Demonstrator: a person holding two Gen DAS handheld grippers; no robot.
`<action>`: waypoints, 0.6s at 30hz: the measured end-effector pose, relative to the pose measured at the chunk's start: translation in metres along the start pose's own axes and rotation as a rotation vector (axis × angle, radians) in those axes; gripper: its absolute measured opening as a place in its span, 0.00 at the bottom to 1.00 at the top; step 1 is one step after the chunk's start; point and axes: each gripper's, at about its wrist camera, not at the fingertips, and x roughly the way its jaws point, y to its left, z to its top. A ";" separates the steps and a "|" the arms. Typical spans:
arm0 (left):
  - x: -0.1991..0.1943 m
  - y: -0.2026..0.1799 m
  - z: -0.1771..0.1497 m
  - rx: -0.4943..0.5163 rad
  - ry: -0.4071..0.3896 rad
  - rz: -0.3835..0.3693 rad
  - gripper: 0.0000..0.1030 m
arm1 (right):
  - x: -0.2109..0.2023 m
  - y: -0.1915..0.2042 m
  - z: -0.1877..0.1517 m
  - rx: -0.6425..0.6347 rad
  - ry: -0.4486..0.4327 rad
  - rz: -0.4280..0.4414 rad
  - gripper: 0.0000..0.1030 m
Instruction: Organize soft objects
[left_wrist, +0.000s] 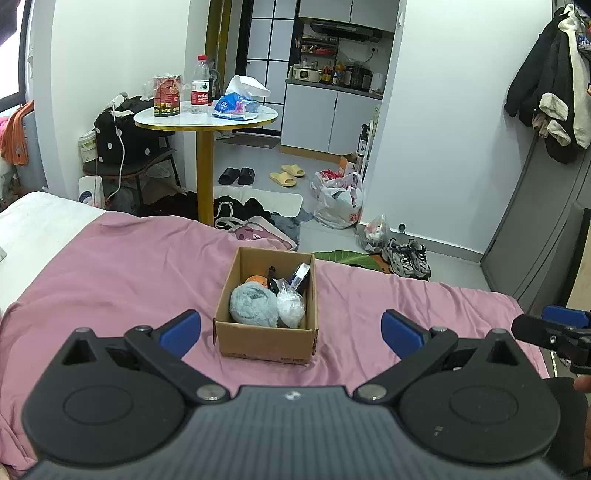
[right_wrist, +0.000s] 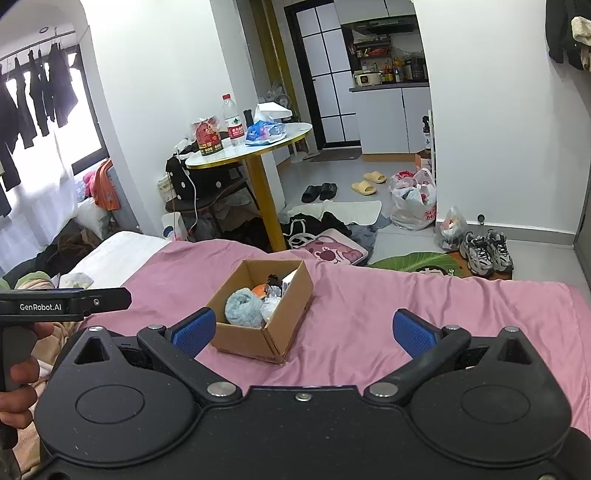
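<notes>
White walls (left_wrist: 443, 110) enclose a grey floor (left_wrist: 325, 236). A round gold-legged table (left_wrist: 205, 117) stands beyond the pink-sheeted bed's (left_wrist: 110, 266) far edge; daylight enters a left window (right_wrist: 55, 122), perhaps curtained; a kitchenette (left_wrist: 332, 92) sits behind.

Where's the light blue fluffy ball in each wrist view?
Left wrist: light blue fluffy ball at the near-left of the cardboard box, centre frame.
Right wrist: ball at the box's near corner, left of centre.
Shared landmark: round table behind.
</notes>
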 end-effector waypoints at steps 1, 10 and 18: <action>0.000 0.000 0.000 0.001 0.001 0.001 1.00 | 0.000 0.000 0.000 -0.003 0.001 -0.004 1.00; 0.001 -0.002 -0.002 -0.001 0.006 0.006 1.00 | 0.001 0.003 0.001 -0.014 0.001 -0.006 1.00; 0.001 -0.001 -0.003 -0.004 0.006 0.006 1.00 | 0.001 0.001 0.001 -0.011 -0.002 -0.014 1.00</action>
